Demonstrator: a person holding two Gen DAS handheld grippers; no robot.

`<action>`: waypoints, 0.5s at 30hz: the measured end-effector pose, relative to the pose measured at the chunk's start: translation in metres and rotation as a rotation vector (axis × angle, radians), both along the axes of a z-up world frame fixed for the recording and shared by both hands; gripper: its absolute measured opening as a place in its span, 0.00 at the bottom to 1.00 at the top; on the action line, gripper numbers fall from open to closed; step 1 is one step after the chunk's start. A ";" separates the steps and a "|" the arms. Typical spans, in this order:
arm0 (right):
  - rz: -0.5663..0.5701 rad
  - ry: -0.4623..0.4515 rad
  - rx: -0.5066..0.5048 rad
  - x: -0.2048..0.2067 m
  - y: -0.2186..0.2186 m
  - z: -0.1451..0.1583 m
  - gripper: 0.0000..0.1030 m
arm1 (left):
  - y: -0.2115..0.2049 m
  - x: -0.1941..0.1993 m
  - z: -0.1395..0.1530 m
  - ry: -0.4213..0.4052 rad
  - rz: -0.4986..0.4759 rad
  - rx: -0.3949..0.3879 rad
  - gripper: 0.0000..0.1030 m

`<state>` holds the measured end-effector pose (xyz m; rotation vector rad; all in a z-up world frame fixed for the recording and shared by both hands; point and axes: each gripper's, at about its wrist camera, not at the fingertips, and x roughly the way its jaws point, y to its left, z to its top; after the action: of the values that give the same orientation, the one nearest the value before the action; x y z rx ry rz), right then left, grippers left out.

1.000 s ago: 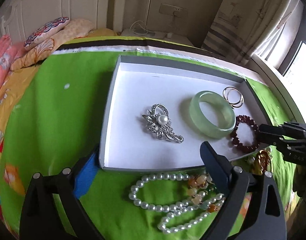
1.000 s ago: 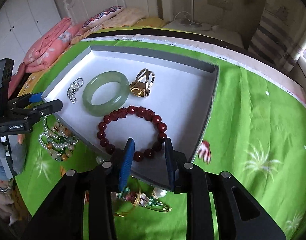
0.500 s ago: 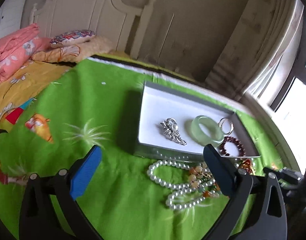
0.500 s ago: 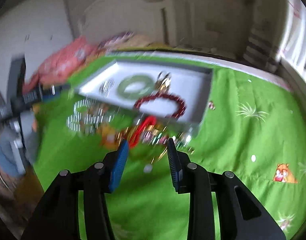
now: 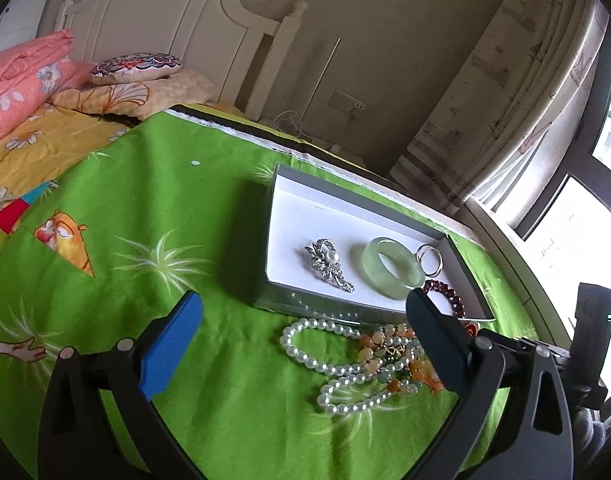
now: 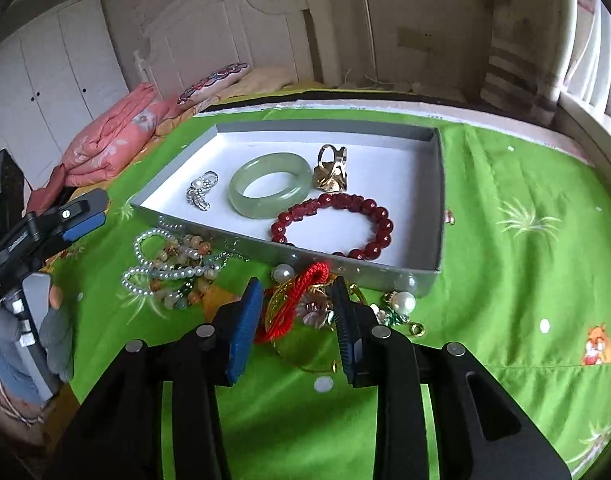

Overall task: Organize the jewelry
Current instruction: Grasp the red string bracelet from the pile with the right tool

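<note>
On a bed covered with a green cartoon-print sheet [image 6: 505, 184], a shallow grey tray [image 6: 440, 184] with a white floor is seen lying toward the headboard end. Inside it, a silver pearl brooch [image 6: 201, 194], a pale green jade bangle [image 6: 270, 190], a gold ring [image 6: 331, 168] and a dark red bead bracelet [image 6: 333, 226] are laid side by side. Just outside the tray's near wall, a pearl necklace [image 5: 333, 354] is tangled with coloured beads, and a heap of red cord and gold pieces [image 6: 301, 304] is piled beside it. The left tongs [image 5: 301, 344] are held wide apart above the sheet, with nothing between them. The right tongs [image 6: 295, 316] are narrowed over the red cord heap, not visibly clamped on it.
</note>
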<state>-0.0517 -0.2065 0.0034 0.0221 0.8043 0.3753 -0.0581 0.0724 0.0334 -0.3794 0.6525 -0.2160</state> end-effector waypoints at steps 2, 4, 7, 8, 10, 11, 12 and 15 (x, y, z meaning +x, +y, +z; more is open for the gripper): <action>0.001 0.001 -0.014 0.004 0.003 -0.002 0.20 | 0.001 0.002 -0.001 0.005 -0.001 -0.002 0.98; 0.002 -0.002 -0.031 0.002 0.005 -0.003 0.13 | 0.001 0.003 -0.001 0.010 -0.001 -0.003 0.98; 0.018 -0.025 0.005 -0.006 0.003 0.002 0.07 | 0.002 0.004 -0.002 0.019 -0.002 -0.006 0.98; 0.019 -0.034 0.056 -0.011 -0.003 0.005 0.07 | 0.002 0.005 -0.003 0.021 0.001 -0.006 0.98; 0.026 -0.045 0.183 -0.022 -0.019 0.013 0.07 | 0.003 0.006 -0.003 0.023 0.006 -0.007 0.98; 0.021 -0.052 0.217 -0.027 -0.025 0.017 0.07 | 0.003 0.005 -0.003 0.022 0.004 -0.008 0.98; 0.016 -0.058 0.240 -0.031 -0.030 0.020 0.07 | 0.003 0.005 -0.003 0.021 0.004 -0.007 0.98; 0.005 -0.088 0.291 -0.041 -0.041 0.030 0.07 | 0.002 0.005 -0.003 0.019 0.006 0.002 0.98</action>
<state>-0.0922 -0.2474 0.0337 0.2739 0.6574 0.4924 -0.0535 0.0742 0.0306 -0.3818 0.6701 -0.2061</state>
